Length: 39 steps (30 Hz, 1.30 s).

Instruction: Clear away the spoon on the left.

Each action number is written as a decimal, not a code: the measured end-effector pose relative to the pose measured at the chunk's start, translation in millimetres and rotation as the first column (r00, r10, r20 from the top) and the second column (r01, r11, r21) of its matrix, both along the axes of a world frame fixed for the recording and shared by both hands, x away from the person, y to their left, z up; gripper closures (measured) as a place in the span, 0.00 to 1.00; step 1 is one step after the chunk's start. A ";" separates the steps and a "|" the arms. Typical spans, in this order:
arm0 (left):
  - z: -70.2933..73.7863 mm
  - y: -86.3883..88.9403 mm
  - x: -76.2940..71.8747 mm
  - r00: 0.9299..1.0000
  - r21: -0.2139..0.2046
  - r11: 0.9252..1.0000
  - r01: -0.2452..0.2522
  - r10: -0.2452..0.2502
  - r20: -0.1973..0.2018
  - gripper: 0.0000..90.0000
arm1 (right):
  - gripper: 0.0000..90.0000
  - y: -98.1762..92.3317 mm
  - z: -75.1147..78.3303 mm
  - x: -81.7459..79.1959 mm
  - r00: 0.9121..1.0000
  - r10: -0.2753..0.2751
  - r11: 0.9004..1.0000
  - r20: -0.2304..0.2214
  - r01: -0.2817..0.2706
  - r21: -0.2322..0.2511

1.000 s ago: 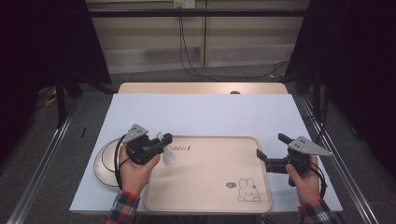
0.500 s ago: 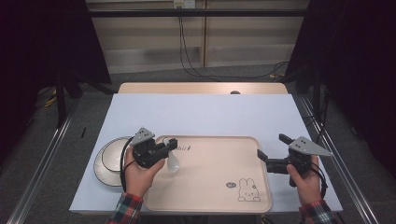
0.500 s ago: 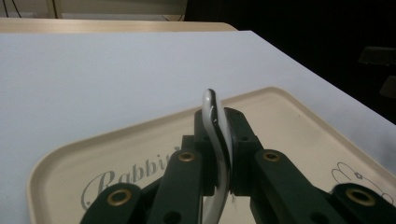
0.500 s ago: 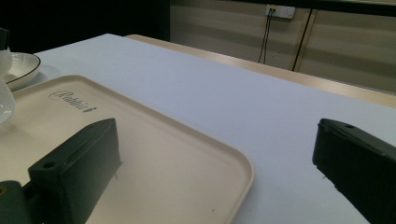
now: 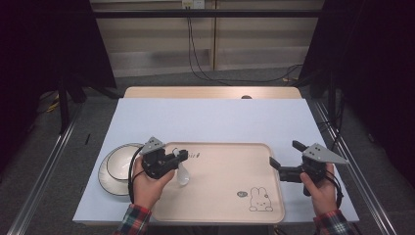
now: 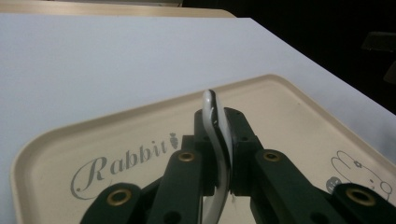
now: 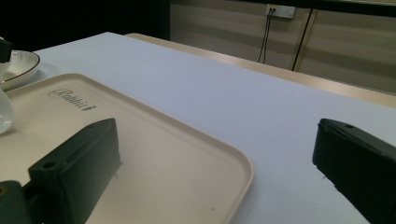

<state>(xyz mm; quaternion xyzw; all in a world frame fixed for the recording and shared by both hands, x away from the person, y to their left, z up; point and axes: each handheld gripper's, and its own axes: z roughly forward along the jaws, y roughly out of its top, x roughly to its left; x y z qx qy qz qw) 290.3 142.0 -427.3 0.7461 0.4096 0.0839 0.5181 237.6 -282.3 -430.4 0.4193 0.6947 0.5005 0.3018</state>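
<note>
Pinching a white spoon (image 6: 215,140) by its handle: left gripper (image 5: 177,157), jaws pressed onto it from both sides. In the left gripper view the handle stands on edge between the jaw pads, its tip poking just past them. In the high view the spoon's bowl (image 5: 182,175) hangs below the gripper, over the left part of the beige tray (image 5: 220,215); can't tell if it touches the tray floor.

Tray sits on the pale blue sheet covering the desk (image 5: 215,117), near the front edge. "Rabbit" lettering (image 6: 122,161) along its far left side, rabbit drawing (image 5: 258,199) at the near right corner.

White bowl with a dark rim line (image 5: 113,169) sits on the desk just left of the tray, beside the left hand (image 5: 147,188).

Right gripper (image 5: 286,164) held over the desk at the tray's right edge, jaws spread wide, nothing between them. Right gripper view confirms: tray corner and bare sheet visible through the gap. Right hand (image 5: 320,188) grips it from below, plaid cuff at the frame bottom.
</note>
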 end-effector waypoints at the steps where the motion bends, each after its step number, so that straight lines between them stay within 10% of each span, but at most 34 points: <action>1: -0.7 0.2 0.2 1.000 0.007 1.000 0.007 -0.007 -0.001 0.94 | 0.00 -0.1 0.0 0.0 1.000 0.000 1.000 0.001 0.000 -0.001; 22: -10.8 -3.2 6.2 0.999 0.006 1.000 0.000 0.000 0.044 0.91 | 0.00 0.5 -0.4 -0.2 1.000 0.001 1.000 -0.001 -0.001 -0.010; 39: -25.8 -13.4 24.9 0.999 0.052 0.997 -0.052 0.052 0.002 0.81 | 0.00 -0.3 -0.9 -0.3 1.000 0.007 1.000 -0.004 -0.007 -0.012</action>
